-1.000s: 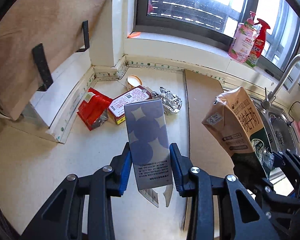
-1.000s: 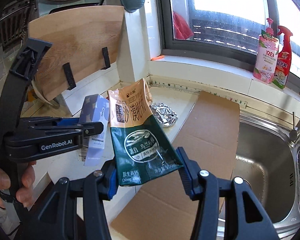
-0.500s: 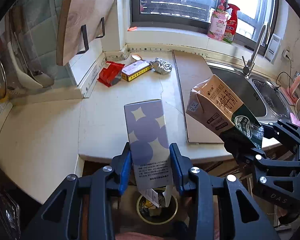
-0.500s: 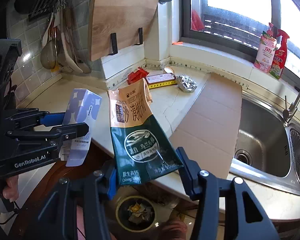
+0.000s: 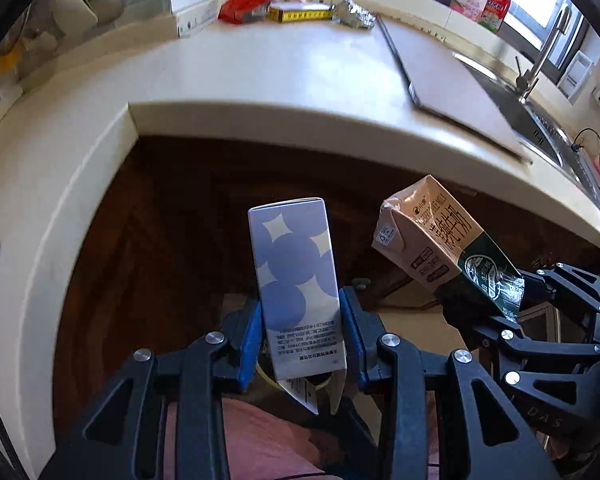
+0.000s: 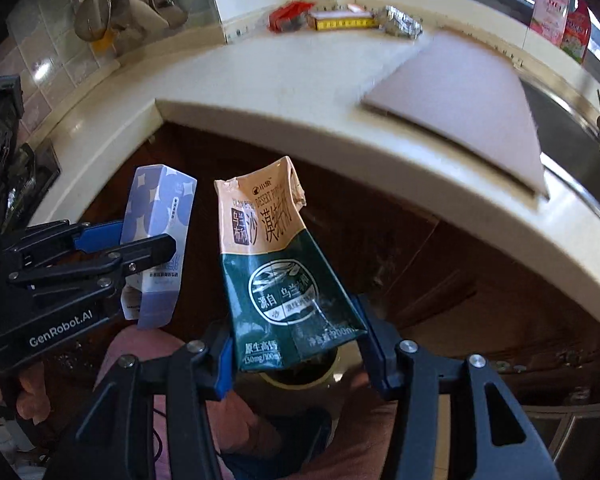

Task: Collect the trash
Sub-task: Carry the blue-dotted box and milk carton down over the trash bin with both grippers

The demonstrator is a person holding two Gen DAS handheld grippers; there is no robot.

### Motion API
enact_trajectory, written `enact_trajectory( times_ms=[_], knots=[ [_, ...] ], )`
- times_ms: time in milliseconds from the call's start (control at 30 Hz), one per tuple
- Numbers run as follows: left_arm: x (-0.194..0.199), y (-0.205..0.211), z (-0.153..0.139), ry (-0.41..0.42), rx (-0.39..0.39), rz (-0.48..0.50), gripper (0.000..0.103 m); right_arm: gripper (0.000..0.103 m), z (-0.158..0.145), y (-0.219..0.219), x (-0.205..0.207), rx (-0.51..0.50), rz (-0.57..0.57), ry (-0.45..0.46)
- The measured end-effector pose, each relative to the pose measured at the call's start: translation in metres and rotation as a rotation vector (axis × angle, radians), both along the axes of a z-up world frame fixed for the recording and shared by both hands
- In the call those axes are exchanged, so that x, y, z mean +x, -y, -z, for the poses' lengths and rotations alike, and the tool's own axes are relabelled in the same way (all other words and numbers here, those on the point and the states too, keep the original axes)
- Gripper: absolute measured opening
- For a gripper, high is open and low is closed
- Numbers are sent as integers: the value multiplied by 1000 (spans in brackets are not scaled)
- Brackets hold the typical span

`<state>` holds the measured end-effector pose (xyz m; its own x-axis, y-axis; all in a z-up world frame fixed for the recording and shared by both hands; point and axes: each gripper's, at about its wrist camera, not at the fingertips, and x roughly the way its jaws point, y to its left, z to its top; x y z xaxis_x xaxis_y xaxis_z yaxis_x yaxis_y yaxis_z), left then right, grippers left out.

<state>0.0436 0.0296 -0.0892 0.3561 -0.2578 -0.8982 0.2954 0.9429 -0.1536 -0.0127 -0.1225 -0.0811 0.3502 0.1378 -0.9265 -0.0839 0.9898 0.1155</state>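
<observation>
Left gripper (image 5: 302, 344), blue-padded jaws clamped on the lower half of a pale blue box (image 5: 296, 292) printed with darker blue circles and white stars; the box stands nearly upright, its bottom flaps hanging open below the pads. Right gripper (image 6: 298, 344), jaws clamped on the dark green base of a milk carton (image 6: 278, 268), whose tan upper part ends in a torn, crumpled spout. Both items are held side by side, close but apart, in front of the dark wood cabinet (image 5: 172, 216) and below the rounded edge of the cream countertop (image 5: 260, 76). A round yellow-rimmed bin (image 6: 300, 376) shows partly beneath the carton. On the countertop, near the back wall: a red wrapper (image 6: 288, 16), a yellow-edged box (image 6: 342, 20) and a crumpled foil ball (image 6: 402, 24), set in a row, with a flat cardboard sheet (image 6: 456, 92) lying next to the sink (image 6: 572, 136).
</observation>
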Motion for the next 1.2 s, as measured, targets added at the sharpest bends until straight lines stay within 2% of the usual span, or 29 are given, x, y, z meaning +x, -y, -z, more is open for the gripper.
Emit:
enact_trajectory(
  times_ms=[133, 267, 533, 900, 967, 1200],
  knots=[
    [-7, 3, 50, -75, 29, -7, 35, 52, 61, -2, -5, -11, 2, -112],
    [-10, 9, 93, -120, 62, -12, 35, 52, 107, 2, -5, 3, 8, -194],
    [-4, 18, 156, -199, 73, -17, 35, 52, 158, 0, -2, -27, -3, -249],
    [9, 26, 209, -283, 70, -27, 35, 52, 197, -5, 15, -19, 0, -319],
    [21, 19, 216, -297, 70, -27, 35, 52, 198, -7, 12, -19, -3, -330],
    [25, 22, 234, -341, 66, -43, 35, 52, 207, -6, 17, -11, -9, -360]
  ],
)
